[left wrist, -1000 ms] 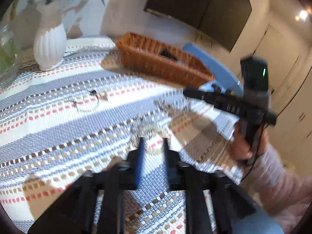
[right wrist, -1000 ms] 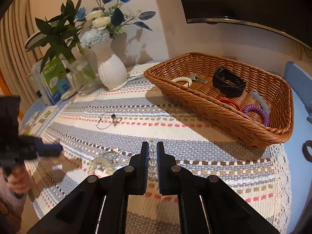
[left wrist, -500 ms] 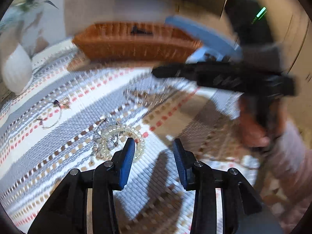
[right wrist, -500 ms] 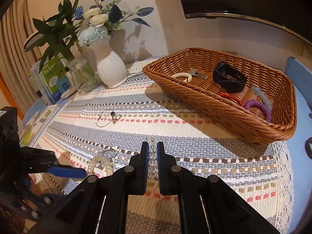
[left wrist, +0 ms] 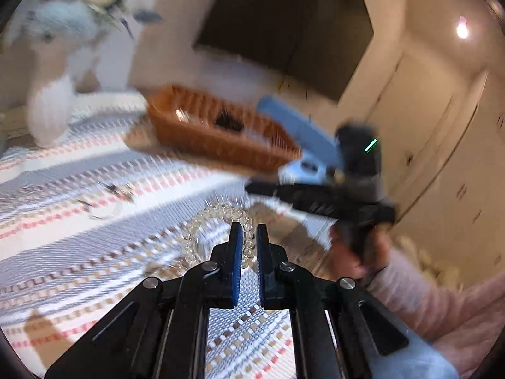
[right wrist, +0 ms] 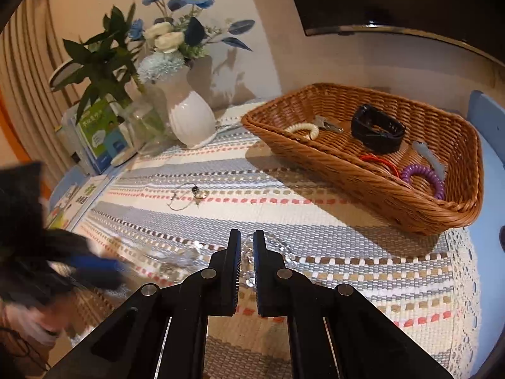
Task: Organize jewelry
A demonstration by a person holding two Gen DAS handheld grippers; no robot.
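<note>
Judging by the basket, you're partway through: a watch, a purple coil and a cream bracelet already lie inside. Your left tool is nearly closed on a clear bead bracelet, your right tool on another bead bracelet. A thin chain waits on the bench. Blur hides the left view's details
</note>
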